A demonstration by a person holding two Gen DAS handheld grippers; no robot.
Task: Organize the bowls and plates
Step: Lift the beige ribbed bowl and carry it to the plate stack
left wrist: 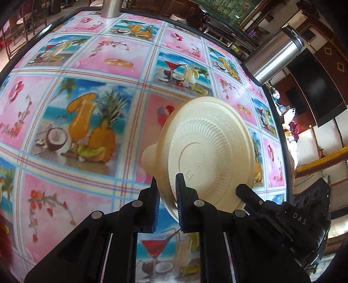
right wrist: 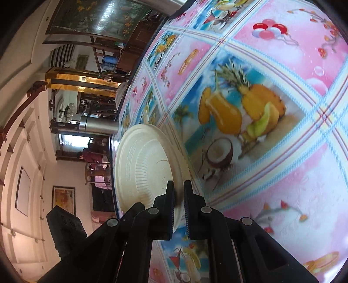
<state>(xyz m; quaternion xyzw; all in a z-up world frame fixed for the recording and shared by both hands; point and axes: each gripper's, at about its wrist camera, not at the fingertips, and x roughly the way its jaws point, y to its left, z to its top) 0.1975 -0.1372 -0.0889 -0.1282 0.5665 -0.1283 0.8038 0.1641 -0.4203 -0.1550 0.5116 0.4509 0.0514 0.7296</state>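
A cream plate [left wrist: 208, 139] with a ribbed underside and a small tab on its rim hangs tilted above the patterned tablecloth [left wrist: 87, 113]. My left gripper [left wrist: 167, 180] is shut on its lower rim. At the plate's lower right rim, the right gripper [left wrist: 241, 189] comes in with a finger against the edge. In the right wrist view the cream plate [right wrist: 143, 165] stands nearly on edge, underside facing me, and my right gripper [right wrist: 178, 185] is shut on its rim. The black body of the left gripper [right wrist: 65, 226] shows at lower left, its fingers hidden.
A steel flask [left wrist: 276, 54] stands at the table's far right edge, and shows as the steel flask [right wrist: 97, 126] beyond the plate. A metal cylinder [left wrist: 111, 7] and a white dish [left wrist: 177, 17] sit at the far side. A person [right wrist: 87, 156] is in the room behind.
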